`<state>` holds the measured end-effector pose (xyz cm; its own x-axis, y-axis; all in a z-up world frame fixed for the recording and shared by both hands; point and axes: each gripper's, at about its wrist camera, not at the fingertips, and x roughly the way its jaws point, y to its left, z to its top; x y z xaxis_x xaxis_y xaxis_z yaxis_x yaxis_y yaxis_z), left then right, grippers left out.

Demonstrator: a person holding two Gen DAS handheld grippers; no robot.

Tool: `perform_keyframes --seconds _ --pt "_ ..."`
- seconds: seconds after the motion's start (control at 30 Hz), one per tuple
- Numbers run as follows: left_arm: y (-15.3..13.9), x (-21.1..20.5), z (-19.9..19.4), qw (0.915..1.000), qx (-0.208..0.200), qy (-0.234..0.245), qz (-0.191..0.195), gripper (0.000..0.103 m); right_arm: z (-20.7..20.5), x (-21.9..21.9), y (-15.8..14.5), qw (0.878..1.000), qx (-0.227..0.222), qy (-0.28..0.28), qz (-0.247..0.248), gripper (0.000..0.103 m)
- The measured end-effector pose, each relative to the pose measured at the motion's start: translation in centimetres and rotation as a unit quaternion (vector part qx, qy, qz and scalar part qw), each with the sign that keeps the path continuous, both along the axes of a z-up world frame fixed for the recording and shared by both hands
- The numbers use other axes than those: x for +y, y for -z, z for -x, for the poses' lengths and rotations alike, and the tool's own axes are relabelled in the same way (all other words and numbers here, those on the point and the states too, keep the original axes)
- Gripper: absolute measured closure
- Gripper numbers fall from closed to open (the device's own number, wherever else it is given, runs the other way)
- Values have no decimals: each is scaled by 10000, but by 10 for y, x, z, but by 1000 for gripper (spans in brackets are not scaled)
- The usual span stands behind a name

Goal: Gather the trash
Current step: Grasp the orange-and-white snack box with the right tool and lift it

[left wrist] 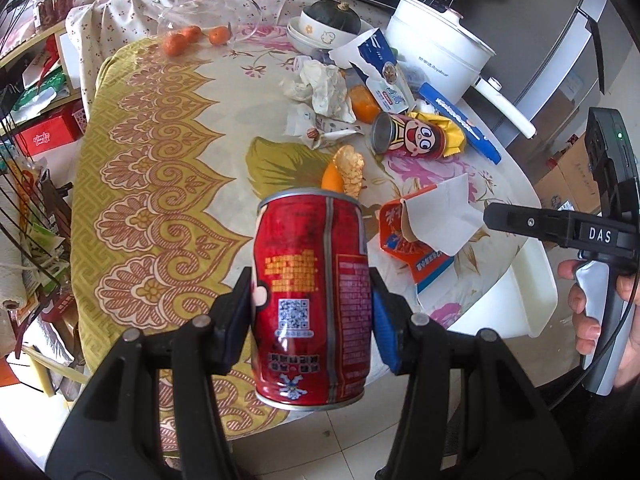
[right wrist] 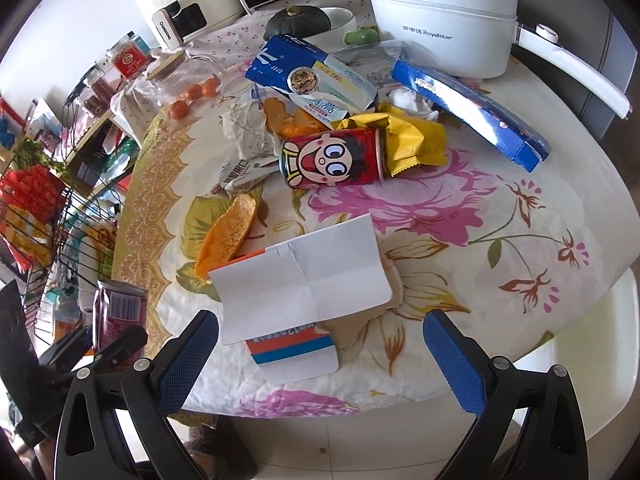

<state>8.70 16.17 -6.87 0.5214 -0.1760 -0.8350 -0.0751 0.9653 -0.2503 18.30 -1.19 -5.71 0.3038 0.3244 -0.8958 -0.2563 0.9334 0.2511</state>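
Note:
My left gripper [left wrist: 312, 312] is shut on a red drink can [left wrist: 310, 296], lifted clear of the floral tablecloth [left wrist: 168, 128]; the same can [right wrist: 118, 312] shows at the lower left of the right wrist view. My right gripper [right wrist: 320, 344] stands open above the near table edge, its blue pads [right wrist: 452, 360] wide apart over an orange and white flattened carton [right wrist: 298, 292]. Behind it lie orange peel [right wrist: 230, 232], a second red cartoon can [right wrist: 332, 158] on its side, a yellow wrapper [right wrist: 412, 136], crumpled tissue [right wrist: 248, 128] and blue boxes [right wrist: 472, 108].
A white electric pot [right wrist: 440, 12] with a long handle, a dark squash [right wrist: 298, 20], bowls [left wrist: 320, 32] and a glass jar [left wrist: 208, 12] with small oranges crowd the back. A wire rack [right wrist: 44, 216] of goods stands left. A white chair [left wrist: 532, 292] sits by the table's right edge.

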Motion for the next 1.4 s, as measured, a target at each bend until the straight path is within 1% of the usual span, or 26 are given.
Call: perform_keyframes --seconds 0.13,0.23,0.33,0.47,0.57,0.63,0.73,0.8,0.93,1.07,1.1,1.17,1.23,1.27,1.33,1.37,1.4 --pt "-1 1 1 10000 -3 -12 19 48 -3 8 -1 10000 -34 36 -8 0" --pt "-1 3 1 10000 -7 -44 34 48 -8 21 -7 9996 -275 -76 49 0" --pt "-2 6 1 9999 -12 -78 61 48 -5 41 -7 9970 -546 -407 372 0" --pt "-2 9 2 9999 0 -98 80 48 3 68 6 9881 -805 -825 1022 0" --pt "0 12 3 9999 38 -122 101 48 1 75 26 9822 -769 -911 1454 0" --pt "1 14 3 9998 69 -144 112 48 -4 76 38 9803 -685 -872 1632 0" --pt "2 16 4 9997 90 -162 148 48 -13 74 54 9844 -394 -773 1531 0" --pt "2 15 4 9997 92 -152 145 48 -18 72 61 9857 -300 -683 1510 0" --pt "4 15 3 9997 128 -148 141 48 -21 71 61 9861 -372 -668 1475 0" --pt "6 15 3 9997 156 -152 139 48 -20 65 59 9884 -400 -677 1300 0" --pt "6 15 3 9997 156 -149 145 48 -20 63 58 9890 -388 -683 1256 1" --pt "5 15 2 9997 142 -137 150 48 -16 60 52 9905 -397 -712 1104 8" --pt "4 13 2 9998 123 -117 145 48 -9 52 42 9915 -409 -773 958 22" --pt "4 13 2 9998 117 -106 143 48 -7 49 36 9921 -423 -802 868 25" --pt "4 11 2 9998 110 -78 143 48 -2 43 27 9933 -427 -807 706 37" --pt "4 10 1 9998 110 -62 144 48 0 37 21 9941 -420 -790 605 39" --pt "4 8 1 9998 108 -41 140 48 3 35 17 9947 -414 -780 520 45"
